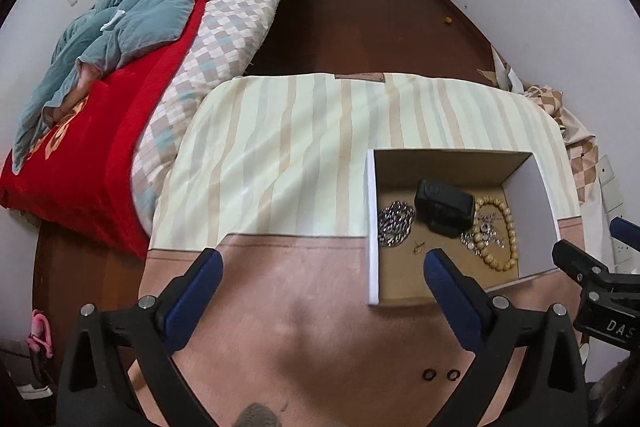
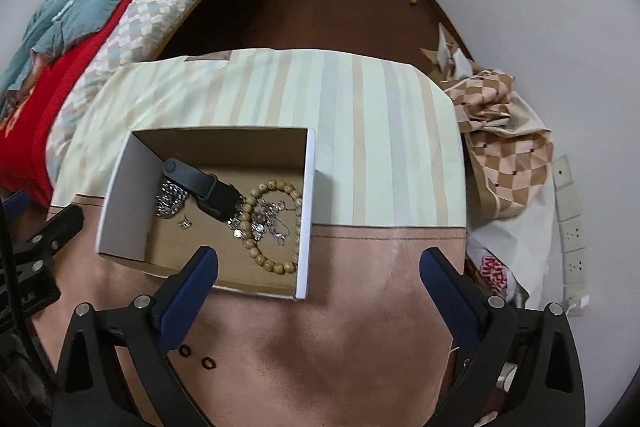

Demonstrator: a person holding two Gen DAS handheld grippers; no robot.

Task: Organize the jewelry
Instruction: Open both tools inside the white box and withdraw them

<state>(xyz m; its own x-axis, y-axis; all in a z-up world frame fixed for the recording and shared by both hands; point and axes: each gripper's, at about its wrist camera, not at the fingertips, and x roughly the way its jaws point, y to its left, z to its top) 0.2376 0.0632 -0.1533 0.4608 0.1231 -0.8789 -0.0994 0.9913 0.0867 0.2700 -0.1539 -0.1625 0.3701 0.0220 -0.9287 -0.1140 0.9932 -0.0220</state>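
- The left hand-held gripper (image 1: 322, 267) hangs over the tabletop (image 1: 280, 167) with its blue fingers spread wide and nothing between them.
- The right hand-held gripper (image 2: 320, 267) is likewise wide open and empty, its left finger above the near edge of the box (image 2: 308, 187).
- The open cardboard box sits on the cloth-covered tabletop, at the seam between the striped part and the pink part.
- Inside the box lie a wooden bead bracelet (image 2: 276, 223), a silver chain (image 2: 170, 201), a black case (image 2: 204, 187), a tangle of small silver pieces (image 2: 268, 219) within the bead loop, and a tiny charm (image 2: 185, 224) on the bare floor of the box.
- Two small dark rings (image 2: 196, 345) lie on the pink cloth outside the box, just beside each other, near the grippers.
- A bed (image 1: 120, 67) with a red blanket stands left of the tabletop.
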